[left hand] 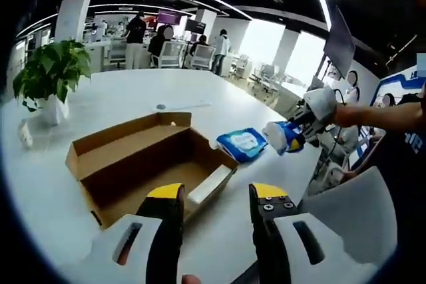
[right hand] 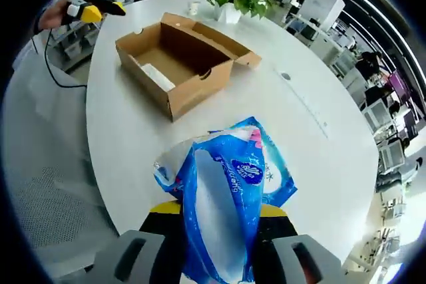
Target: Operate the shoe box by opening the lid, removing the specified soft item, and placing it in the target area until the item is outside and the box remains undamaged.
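Gripping a blue wipes pack [right hand: 223, 217] at lower centre, the right hand-held gripper [right hand: 216, 214] faces the open shoe box [right hand: 180, 58]; the left hand-held gripper [left hand: 216, 197] hangs open above the table [left hand: 133, 101].

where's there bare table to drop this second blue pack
Bare white table lies between the open shoe box and the blue pack in the right gripper, and along the far side past the flat pack. Crowded near the box and potted plant.

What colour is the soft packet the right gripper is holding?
The soft plastic packet is blue with white patches and a small pink mark, clearest in the right gripper view.
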`<state>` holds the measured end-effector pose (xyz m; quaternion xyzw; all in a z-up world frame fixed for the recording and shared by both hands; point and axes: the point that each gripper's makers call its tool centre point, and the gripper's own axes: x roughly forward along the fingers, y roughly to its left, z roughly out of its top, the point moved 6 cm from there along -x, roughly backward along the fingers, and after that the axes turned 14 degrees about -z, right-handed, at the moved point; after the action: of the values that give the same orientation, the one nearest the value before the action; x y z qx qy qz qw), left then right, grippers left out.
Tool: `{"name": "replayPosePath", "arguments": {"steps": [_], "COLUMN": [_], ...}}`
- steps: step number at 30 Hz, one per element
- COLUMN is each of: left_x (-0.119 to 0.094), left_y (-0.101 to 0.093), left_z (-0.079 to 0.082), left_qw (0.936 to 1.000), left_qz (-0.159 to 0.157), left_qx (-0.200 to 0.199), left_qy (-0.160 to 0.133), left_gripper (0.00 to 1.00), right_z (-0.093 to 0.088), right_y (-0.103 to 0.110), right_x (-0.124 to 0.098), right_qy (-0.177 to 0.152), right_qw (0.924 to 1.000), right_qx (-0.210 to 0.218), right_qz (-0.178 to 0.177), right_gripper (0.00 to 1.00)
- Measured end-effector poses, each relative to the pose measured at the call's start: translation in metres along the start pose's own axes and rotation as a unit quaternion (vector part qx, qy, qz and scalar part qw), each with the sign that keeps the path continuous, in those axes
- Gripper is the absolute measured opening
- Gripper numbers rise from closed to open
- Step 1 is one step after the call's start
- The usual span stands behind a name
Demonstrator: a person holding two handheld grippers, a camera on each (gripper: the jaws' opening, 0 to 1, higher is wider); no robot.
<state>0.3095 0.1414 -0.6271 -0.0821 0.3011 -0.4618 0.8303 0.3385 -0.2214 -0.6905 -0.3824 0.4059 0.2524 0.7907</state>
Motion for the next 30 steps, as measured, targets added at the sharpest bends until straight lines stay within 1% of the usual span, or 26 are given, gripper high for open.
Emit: {"name": "replayPosePath", "arguments": {"steps": [4, 8, 11, 20, 25, 30], "left_x": [0.004, 0.009, 0.013, 0.025, 0.028, 0.028], "left_y": [0.001, 0.003, 0.002, -0.002, -0.004, -0.003], "left_z": [0.000, 0.000, 0.001, 0.002, -0.002, -0.002], "left_qw": [1.0000, 0.9999, 0.9999, 0.9998, 0.9997, 0.9996], "left_qz": [-0.002, -0.003, -0.006, -0.003, 0.001, 0.008], "left_qx": [0.001, 0.002, -0.008, -0.002, -0.010, -0.012], "left_qy": [0.005, 0.010, 0.007, 0.018, 0.023, 0.025], "left_gripper": [0.40, 0.40, 0.40, 0.40, 0.40, 0.40], "right_z": [-0.024, -0.040, -0.045, -0.057, -0.066, -0.073], "right_y": [-0.002, -0.002, -0.003, -0.009, -0.020, -0.033], "right_x": [0.000, 0.001, 0.001, 0.007, 0.012, 0.015], "right_qy": [0.013, 0.021, 0.023, 0.025, 0.026, 0.029], "right_qw": [0.9998, 0.9993, 0.9987, 0.9984, 0.9987, 0.9988], "right_qx": [0.016, 0.032, 0.046, 0.051, 0.043, 0.040], "right_qz": [-0.003, -0.001, 0.001, 0.006, 0.007, 0.008], "right_gripper": [0.34, 0.34, 0.34, 0.35, 0.35, 0.35]}}
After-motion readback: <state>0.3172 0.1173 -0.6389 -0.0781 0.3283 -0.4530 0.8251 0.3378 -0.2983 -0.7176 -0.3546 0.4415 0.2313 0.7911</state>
